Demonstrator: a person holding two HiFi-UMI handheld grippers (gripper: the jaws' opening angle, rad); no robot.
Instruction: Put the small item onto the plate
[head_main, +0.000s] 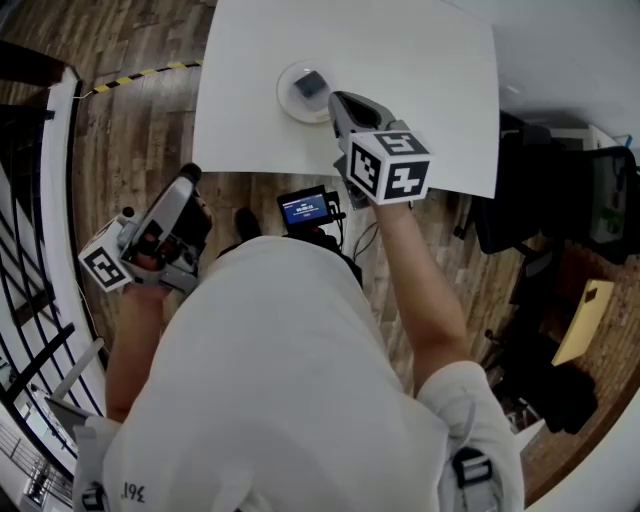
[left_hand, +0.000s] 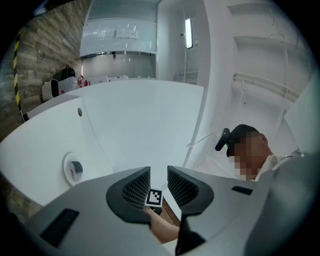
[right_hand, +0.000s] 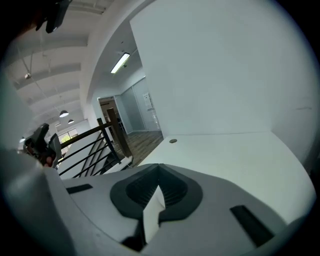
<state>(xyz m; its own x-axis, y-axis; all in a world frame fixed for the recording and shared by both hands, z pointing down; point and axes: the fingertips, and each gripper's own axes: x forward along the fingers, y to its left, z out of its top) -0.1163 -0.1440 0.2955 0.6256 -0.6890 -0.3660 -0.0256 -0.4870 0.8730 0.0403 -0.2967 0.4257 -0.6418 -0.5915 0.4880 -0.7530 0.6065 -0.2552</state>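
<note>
Right gripper (head_main: 338, 103), a grey two-jaw tool with a white marker cube (head_main: 390, 165), is held over the near part of the white rectangular table (head_main: 420, 60). Its jaws are seen pressed together in its own view, with nothing between them. Just beside its tip, to the left, the small round white plate (head_main: 285, 95) is set on the table. The small grey block-like item (head_main: 311, 84) is seen lying on that plate, apart from the jaws.

Left gripper (head_main: 188, 180) is held well back from the table, over the brown wooden plank floor (head_main: 130, 130). Its jaws are parted and empty, and the other gripper's marker cube is seen through the gap. Between the two grippers, just off the table's near edge, a small black device with a lit blue screen (head_main: 308, 208) is seen.

Beyond the plate the tabletop is left bare up to its far edge. A black railing (head_main: 30, 300) is seen left of the left gripper, and dark chairs (head_main: 520, 200) are placed right of the right gripper, beside the table. White walls are shown in both gripper views.
</note>
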